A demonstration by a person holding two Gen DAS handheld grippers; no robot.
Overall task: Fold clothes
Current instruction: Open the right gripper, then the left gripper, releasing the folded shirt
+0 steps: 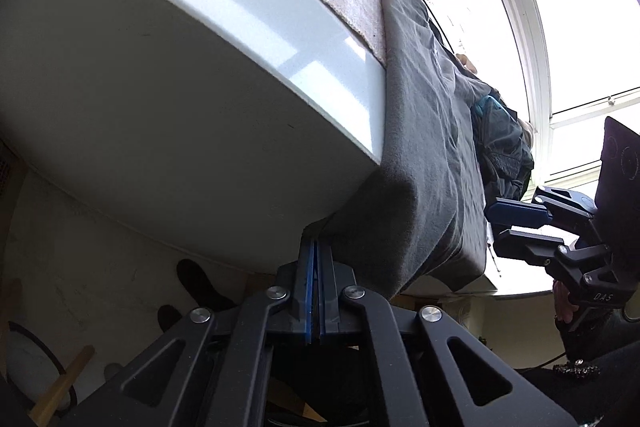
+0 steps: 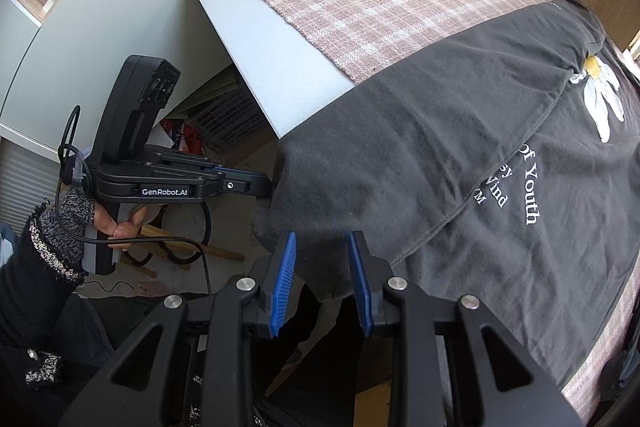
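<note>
The dark grey cotton T-shirt [image 2: 460, 155] draped over the white surface [image 2: 264, 67] edge at frame centre; left gripper [image 2: 269, 185] pinched its corner, right gripper [image 2: 322, 281] gaped beside the hem, best closed before lifting evenly.

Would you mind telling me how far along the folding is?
Done: one fold line crosses the dark T-shirt. In hand: the left gripper pinches its overhanging corner; the right gripper is open at the hem. Left: the remaining folds.

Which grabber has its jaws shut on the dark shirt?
The left gripper, pinching the T-shirt at the table corner; the right gripper is open.
</note>
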